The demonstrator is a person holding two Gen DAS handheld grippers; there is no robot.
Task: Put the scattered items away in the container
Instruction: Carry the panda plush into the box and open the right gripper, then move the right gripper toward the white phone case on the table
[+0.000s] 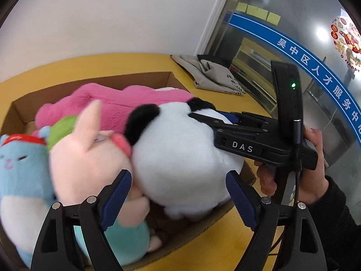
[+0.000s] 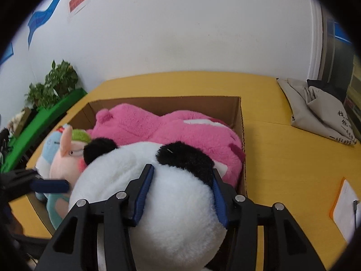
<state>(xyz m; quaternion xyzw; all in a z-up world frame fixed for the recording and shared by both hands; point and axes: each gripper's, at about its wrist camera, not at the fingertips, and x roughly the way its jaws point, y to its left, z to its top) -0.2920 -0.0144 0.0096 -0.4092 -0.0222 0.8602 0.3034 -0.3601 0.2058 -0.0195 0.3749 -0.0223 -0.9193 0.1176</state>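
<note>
Your right tool (image 2: 182,194) is clamped on the panda plush (image 2: 158,203), which sits over the near end of the cardboard box (image 2: 242,122) on the yellow surface (image 2: 282,158). Your left tool (image 1: 178,198) is spread apart beside the pink rabbit plush (image 1: 85,153), gripping nothing.

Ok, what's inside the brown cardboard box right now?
The brown cardboard box holds a big pink plush bear, a white-and-black panda plush gripped by the right gripper, a pale pink rabbit plush and a blue plush. The box floor is mostly covered.
</note>
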